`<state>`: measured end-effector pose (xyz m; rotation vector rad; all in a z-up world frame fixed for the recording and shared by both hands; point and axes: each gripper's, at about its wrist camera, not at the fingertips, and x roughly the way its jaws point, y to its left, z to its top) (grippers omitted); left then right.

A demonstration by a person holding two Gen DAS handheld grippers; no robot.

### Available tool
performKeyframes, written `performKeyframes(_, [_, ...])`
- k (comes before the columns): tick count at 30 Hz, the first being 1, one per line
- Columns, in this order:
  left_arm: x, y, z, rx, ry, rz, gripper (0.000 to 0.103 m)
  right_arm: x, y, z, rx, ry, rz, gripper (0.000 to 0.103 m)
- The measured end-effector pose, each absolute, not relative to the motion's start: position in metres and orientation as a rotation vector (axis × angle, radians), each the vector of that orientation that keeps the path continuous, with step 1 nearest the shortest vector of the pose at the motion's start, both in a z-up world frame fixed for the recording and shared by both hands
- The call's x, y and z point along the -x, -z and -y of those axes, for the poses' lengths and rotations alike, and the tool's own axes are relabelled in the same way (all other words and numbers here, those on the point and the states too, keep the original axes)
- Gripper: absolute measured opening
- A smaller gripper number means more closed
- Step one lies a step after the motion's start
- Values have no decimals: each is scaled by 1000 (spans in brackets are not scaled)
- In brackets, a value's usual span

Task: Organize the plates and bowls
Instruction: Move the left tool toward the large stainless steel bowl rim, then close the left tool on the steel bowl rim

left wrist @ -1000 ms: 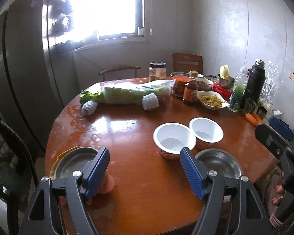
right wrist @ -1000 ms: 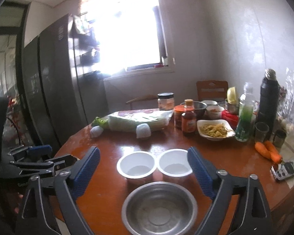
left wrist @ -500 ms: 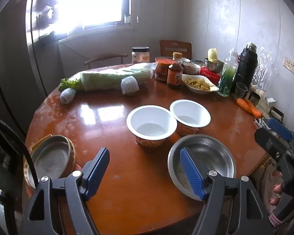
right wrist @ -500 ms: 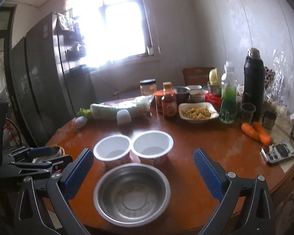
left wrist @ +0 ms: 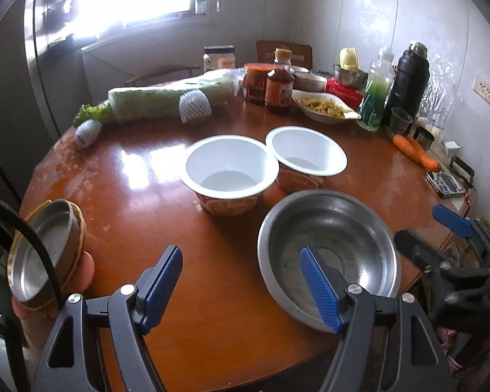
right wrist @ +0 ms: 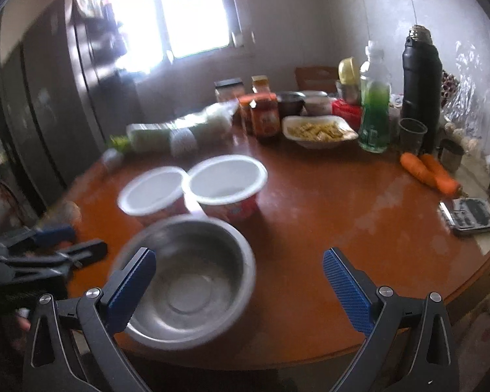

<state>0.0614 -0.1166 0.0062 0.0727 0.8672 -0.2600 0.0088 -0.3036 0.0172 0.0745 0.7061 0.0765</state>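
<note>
- Hovering over the near edge of the round wooden counter (left wrist: 140, 215), both pairs of tongs are empty and tilted downward toward the dishes.
- Left tongs (left wrist: 241, 289): arms apart with nothing between them. In the left view the right-hand blue pad sits in front of the steel bowl (left wrist: 326, 254), low and right of centre. Whether it touches the rim I cannot tell.
- Right tongs (right wrist: 238, 281): arms have just been opening and now stand very wide. The steel bowl (right wrist: 189, 281) lies between them toward the left pad, but neither pad presses on it. That wide spread probably suits a bowl this broad.
- The steel bowl is shiny, shallow, empty and upright, close to the counter's near edge. That makes it the easiest dish to reach.
- Just behind it, two white bowls with red printed sides stand with rims almost touching: one (left wrist: 230, 171) mid-frame, the other (left wrist: 305, 156) to its right. Both look empty, so they would likely nest.
- A flat metal dish in a yellowish ring (left wrist: 44, 251) sits well apart at the left edge of the frame, seemingly tilted against something pink. I cannot tell what that is.
- Along the top of the frame the food is crowded together: wrapped cabbage (left wrist: 166, 99), jars, a dish of noodles (left wrist: 325, 109), a black flask (left wrist: 408, 81), carrots (left wrist: 415, 150). This leaves the middle of the counter free for sorting.
</note>
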Motion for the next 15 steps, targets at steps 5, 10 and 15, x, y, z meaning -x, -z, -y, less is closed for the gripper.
performKeyframes(5, [-67, 6, 124, -76, 267, -898, 74, -14, 0, 303, -43, -80, -750, 102])
performKeyframes(10, [-72, 17, 129, -75, 264, -926, 74, -20, 14, 304, -33, -77, -782, 102])
performKeyframes(15, [-76, 23, 135, -79, 271, -934, 74, -22, 21, 304, -40, -77, -785, 101])
